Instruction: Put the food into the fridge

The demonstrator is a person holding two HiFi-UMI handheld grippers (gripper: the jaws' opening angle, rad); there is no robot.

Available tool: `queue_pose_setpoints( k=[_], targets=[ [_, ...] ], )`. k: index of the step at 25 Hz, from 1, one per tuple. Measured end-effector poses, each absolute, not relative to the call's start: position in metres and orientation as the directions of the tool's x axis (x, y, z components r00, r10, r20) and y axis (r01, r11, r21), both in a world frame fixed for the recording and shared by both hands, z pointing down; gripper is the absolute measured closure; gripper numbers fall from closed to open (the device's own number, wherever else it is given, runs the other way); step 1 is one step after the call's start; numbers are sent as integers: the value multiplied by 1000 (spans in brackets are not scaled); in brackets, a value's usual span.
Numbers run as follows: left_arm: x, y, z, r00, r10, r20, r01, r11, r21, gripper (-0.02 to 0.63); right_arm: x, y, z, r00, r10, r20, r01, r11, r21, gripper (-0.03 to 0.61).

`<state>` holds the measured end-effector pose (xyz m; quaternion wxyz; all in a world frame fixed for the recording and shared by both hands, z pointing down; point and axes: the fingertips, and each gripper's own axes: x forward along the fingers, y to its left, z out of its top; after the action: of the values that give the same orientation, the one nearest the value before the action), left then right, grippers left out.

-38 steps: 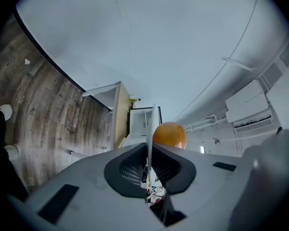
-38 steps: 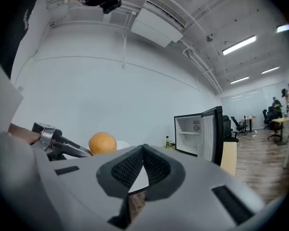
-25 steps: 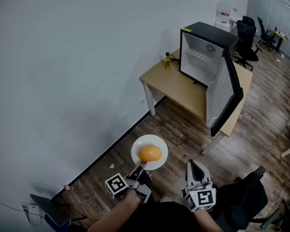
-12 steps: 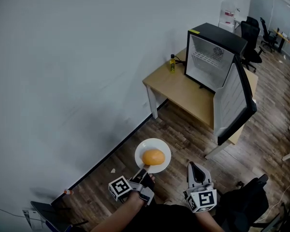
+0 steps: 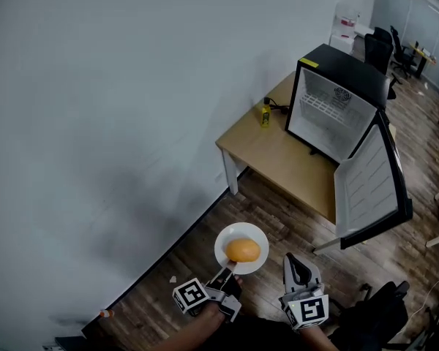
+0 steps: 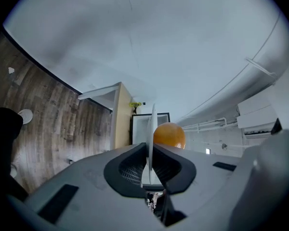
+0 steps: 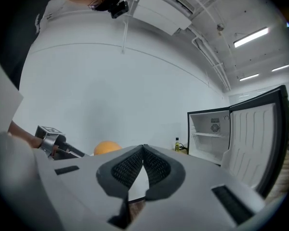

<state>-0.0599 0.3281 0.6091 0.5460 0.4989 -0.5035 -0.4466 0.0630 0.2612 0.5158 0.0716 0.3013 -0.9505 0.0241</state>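
Note:
A white plate [image 5: 227,238] with an orange fruit [image 5: 243,251] on it hangs over the wooden floor. My left gripper [image 5: 229,270] is shut on the plate's near rim. In the left gripper view the plate [image 6: 151,129] shows edge-on between the pads, and the fruit [image 6: 169,135] is to its right. My right gripper [image 5: 295,260] is beside it, shut with nothing in it; its pads [image 7: 135,163] meet. The black mini fridge [image 5: 335,93] stands on a wooden table [image 5: 278,148] with its door [image 5: 373,189] swung wide open. Its white inside has one shelf.
A small yellow bottle [image 5: 265,113] stands on the table left of the fridge. A plain white wall runs along the left. Office chairs [image 5: 373,57] and desks stand beyond the fridge at the far right. A dark bag or chair [image 5: 373,309] sits near my right side.
Both grippers and the plate with the fruit have moved across the floor toward the table and fridge. The grip on the plate is unchanged, and the right gripper stays shut.

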Motion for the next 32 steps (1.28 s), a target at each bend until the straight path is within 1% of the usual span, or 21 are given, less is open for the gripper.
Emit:
queue_pose_setpoints(
  k=[2,9,13,16,19,21,24,28,32],
  targets=[
    [-75,308,604,111,-989,94,-5,94,996,584,47,243,514,-792,-589,162,-598,802,-3,520],
    [-122,244,599,228,-967,114,-64,102,993,584,2,185,513,-730,-658,184,-671,742,-10,518],
    [-138,211,589,286,-956,69,-44,59,997,584,-16,163,513,-698,-695,173,-707,707,-17,518],
    [-148,194,591,342,-936,88,-60,72,996,584,-30,151,508,-681,-713,163,-726,688,-24,520],
    [-154,177,589,396,-915,82,-73,57,996,584,-39,141,509,-652,-739,172,-754,656,-36,520],
    [-154,165,584,418,-907,50,-50,32,998,584,-39,135,514,-623,-757,196,-777,629,-41,518],
    [-153,154,580,438,-899,19,-21,11,1000,584,-39,129,514,-599,-779,184,-797,603,-39,520],
    [-156,147,595,471,-877,95,-70,71,995,584,-38,116,514,-583,-797,155,-810,584,-47,518],
    [-154,129,599,479,-872,103,-77,76,994,584,-33,98,520,-556,-817,152,-830,553,-65,520]
  ],
)
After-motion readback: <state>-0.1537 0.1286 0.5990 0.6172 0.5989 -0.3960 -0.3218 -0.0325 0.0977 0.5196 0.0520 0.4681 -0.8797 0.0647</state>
